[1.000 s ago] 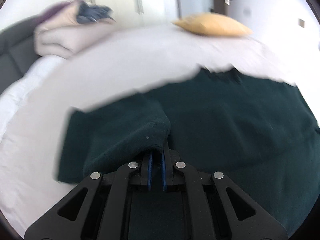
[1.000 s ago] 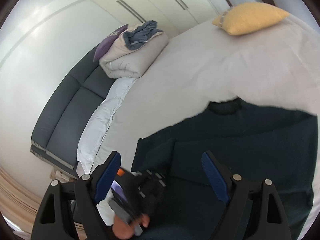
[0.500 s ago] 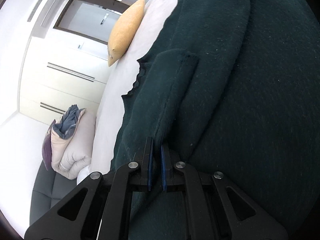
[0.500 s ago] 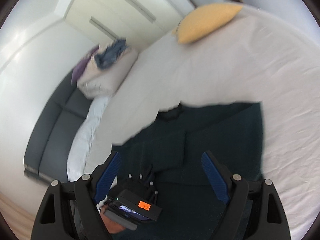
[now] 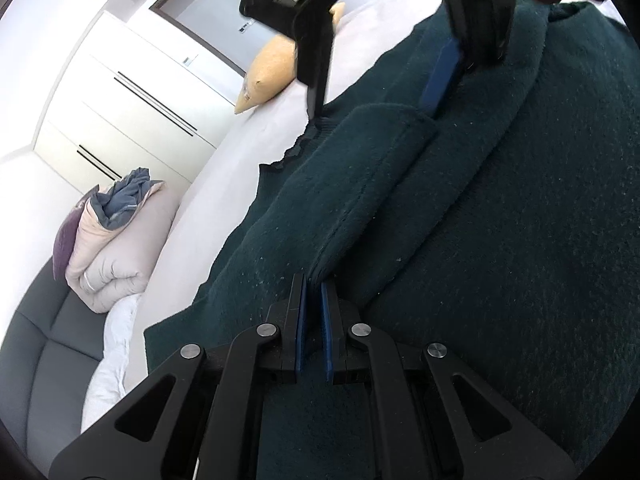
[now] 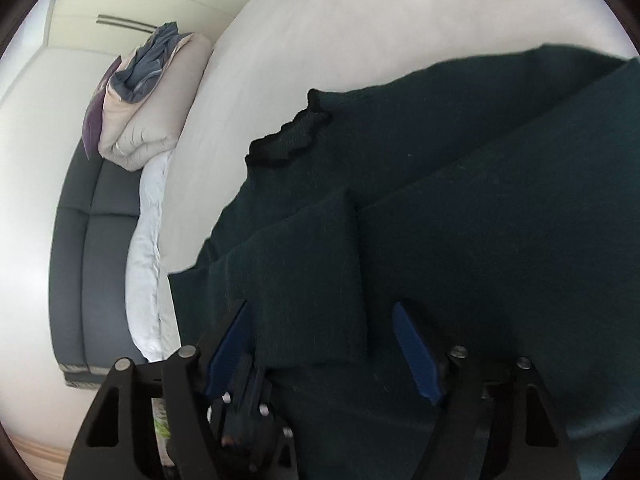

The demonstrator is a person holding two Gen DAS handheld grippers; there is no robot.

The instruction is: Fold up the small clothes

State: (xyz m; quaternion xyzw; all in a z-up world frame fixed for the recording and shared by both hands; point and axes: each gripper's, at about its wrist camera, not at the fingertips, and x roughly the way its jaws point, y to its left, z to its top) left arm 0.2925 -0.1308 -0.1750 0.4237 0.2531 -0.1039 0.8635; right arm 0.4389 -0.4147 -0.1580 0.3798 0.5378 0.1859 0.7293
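A dark green sweater [image 5: 520,216] lies spread on the white bed [image 5: 248,148], one sleeve [image 5: 360,176] folded across its body. My left gripper [image 5: 314,284] is shut on the sleeve's end. My right gripper [image 6: 320,312] is open, its jaws straddling the folded sleeve [image 6: 304,272] just above the cloth. It also shows in the left wrist view [image 5: 384,84] near the sweater's collar [image 5: 300,144]. The collar [image 6: 292,140] points toward the far side of the bed [image 6: 360,32].
A folded beige duvet [image 5: 116,244] with a blue cloth on top sits on a grey sofa [image 5: 36,364] left of the bed. A yellow pillow [image 5: 268,72] lies at the far end. White wardrobes [image 5: 120,92] stand behind.
My right gripper has dropped low over the folded sleeve and now shows in the left wrist view. My left gripper still holds the sleeve, laid across the sweater's body.
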